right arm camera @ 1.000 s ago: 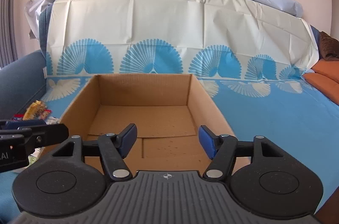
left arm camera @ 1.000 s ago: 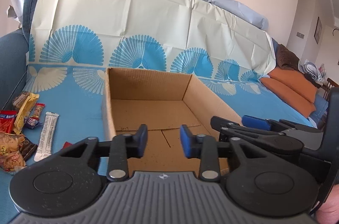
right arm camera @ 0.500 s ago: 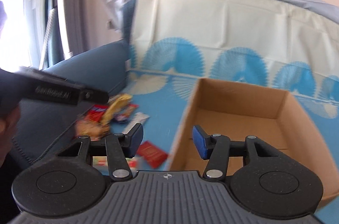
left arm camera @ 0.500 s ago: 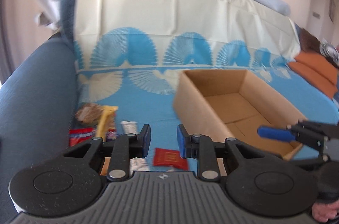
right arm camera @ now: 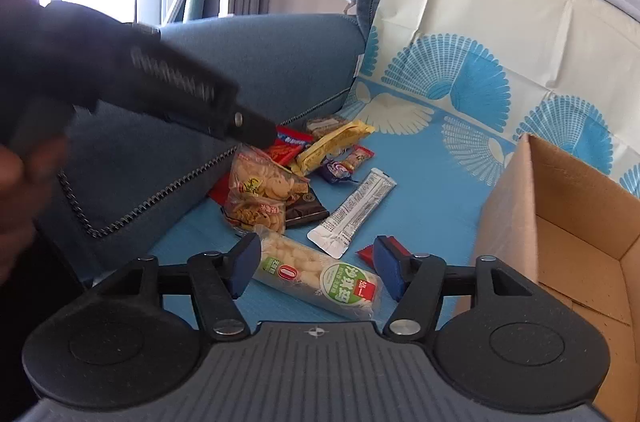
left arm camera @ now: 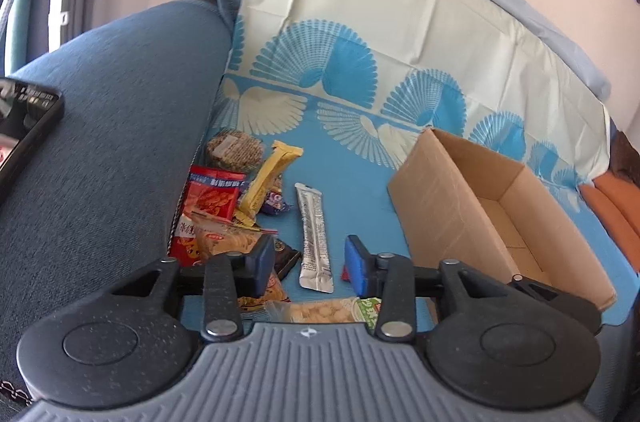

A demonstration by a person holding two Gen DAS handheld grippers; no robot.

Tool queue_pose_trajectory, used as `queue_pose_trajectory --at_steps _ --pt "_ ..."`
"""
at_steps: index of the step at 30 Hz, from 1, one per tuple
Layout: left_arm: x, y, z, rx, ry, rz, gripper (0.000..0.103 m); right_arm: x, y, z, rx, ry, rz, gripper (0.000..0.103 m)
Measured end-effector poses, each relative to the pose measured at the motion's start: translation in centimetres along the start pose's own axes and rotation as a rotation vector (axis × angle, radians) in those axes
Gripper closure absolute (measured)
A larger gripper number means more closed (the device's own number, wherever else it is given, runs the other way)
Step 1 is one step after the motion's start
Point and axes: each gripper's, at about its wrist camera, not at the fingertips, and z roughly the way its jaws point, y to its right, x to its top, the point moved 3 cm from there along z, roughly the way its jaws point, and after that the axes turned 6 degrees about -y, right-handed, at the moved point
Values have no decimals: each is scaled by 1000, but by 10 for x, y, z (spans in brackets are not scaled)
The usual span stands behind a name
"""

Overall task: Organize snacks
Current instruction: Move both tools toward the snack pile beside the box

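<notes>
A pile of snack packets lies on the blue cover by the sofa arm: a silver stick pack, a yellow bar, a red packet and a cookie bag. A clear pack of white crackers with a green label lies nearest. An empty cardboard box stands to the right. My left gripper is open above the silver stick's near end. My right gripper is open over the cracker pack, empty.
The blue sofa arm rises on the left, with a phone on it. A patterned cover drapes the sofa back. The left gripper's body crosses the right wrist view. Orange cushions lie far right.
Both grippers have swung left from over the cardboard box to the snack pile. The box now sits at the right of both views. Both grippers stay open.
</notes>
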Motion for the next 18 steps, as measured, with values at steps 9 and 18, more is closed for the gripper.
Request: queue_pose_trajectory --at_steps 9,18 --pt "-4 -12 16 13 -41 -38 49 4 -13 58 40 -76 -171 15" --pt "-3 -19 21 -22 -64 -45 41 0 -18 89 100 -187 -212 14"
